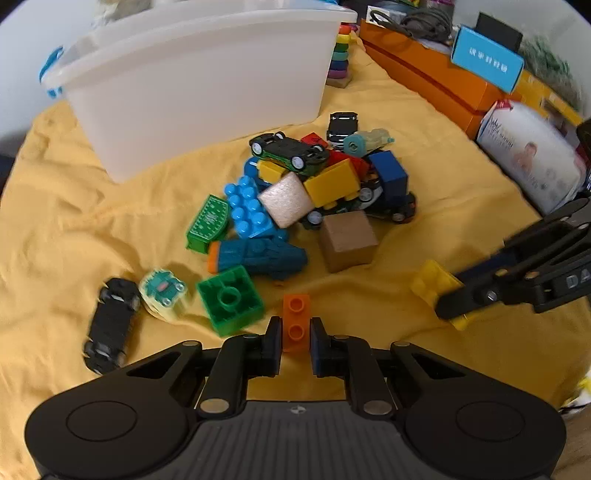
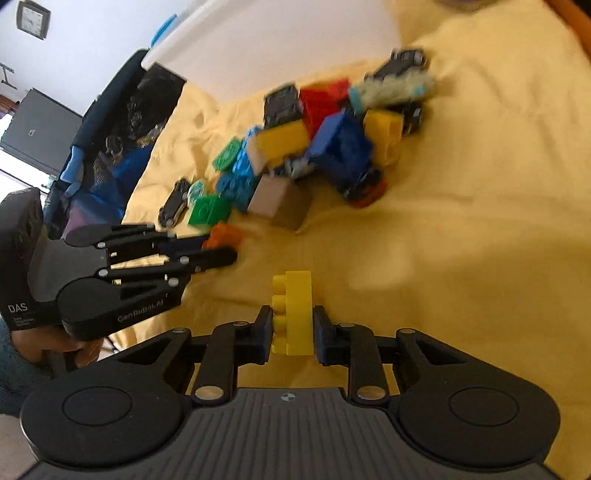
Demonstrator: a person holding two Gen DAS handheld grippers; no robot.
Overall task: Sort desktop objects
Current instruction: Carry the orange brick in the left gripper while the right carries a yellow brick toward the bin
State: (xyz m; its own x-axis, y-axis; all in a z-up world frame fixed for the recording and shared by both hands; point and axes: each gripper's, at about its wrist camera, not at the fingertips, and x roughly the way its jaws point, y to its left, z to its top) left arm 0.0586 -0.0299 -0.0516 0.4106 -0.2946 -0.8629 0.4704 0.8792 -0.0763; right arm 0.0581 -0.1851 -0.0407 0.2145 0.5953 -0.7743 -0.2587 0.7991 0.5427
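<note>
Yellow cloth (image 1: 424,110), wrinkled, covers the work surface. Left wrist view: white plastic bin (image 1: 207,88) stands at the far side of the toy pile (image 1: 306,192); orange box (image 1: 424,70) and a blue carton (image 1: 487,62) beyond the pile to the right. Left gripper (image 1: 295,334) clamped on an orange brick (image 1: 296,321), on the near side of the pile, just beside a green brick (image 1: 231,299). Right gripper (image 1: 448,302) enters from the right of the pile, pinching a yellow brick (image 1: 434,286); its body is cut off by the frame edge.

Right wrist view: blurred. Right gripper (image 2: 293,325) closed on the yellow brick (image 2: 293,314), studs turned left, near side of the toy pile (image 2: 325,147). Left gripper (image 2: 221,247) lies left of the pile, orange brick (image 2: 223,236) at its tips. Wall clock (image 2: 32,19) upper left. A hand under the left gripper is mostly hidden.
</note>
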